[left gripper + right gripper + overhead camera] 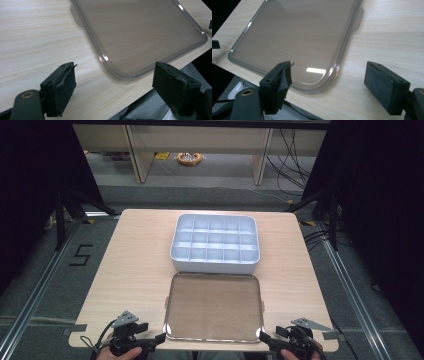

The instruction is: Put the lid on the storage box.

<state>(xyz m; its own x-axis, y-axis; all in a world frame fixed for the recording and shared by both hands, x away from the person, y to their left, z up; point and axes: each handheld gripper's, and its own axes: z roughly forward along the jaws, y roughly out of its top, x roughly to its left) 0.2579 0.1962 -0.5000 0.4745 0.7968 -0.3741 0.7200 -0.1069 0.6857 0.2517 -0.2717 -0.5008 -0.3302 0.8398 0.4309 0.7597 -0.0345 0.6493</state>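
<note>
Though nothing is gripped yet, the work in hand looks like the clear, smoke-tinted plastic lid [213, 307], a flat rounded rectangle with a raised rim and a small tab on each short side. It lies flat on the bench [135, 265] against the near edge, centred, with its near corners slightly overhanging or flush with that edge; which of the two is hard to tell. Just beyond its far edge, close but seemingly not touching, stands the pale blue-grey plastic organiser box [216, 244] with its grid of small empty compartments, around the middle of the bench.

At the lid's near left corner sits the left gripper [159, 339], held by a hand at the bench's near edge, its jaws spread wide and empty; in the left gripper view that rounded corner [120, 75] lies between and just ahead of them. The right gripper [264, 338] mirrors it at the near right corner, jaws likewise released with nothing between them, and the right gripper view shows the lid's corner [319, 85] just ahead of the gap.

My reading is that this is the approach before a two-handed pick-up, likely to set the lid on the box. The next move would call for sliding each pair of jaws onto the thin rim at its corner, one jaw above and one below, and closing evenly so the slick plastic neither tilts nor slips off the edge.
</note>
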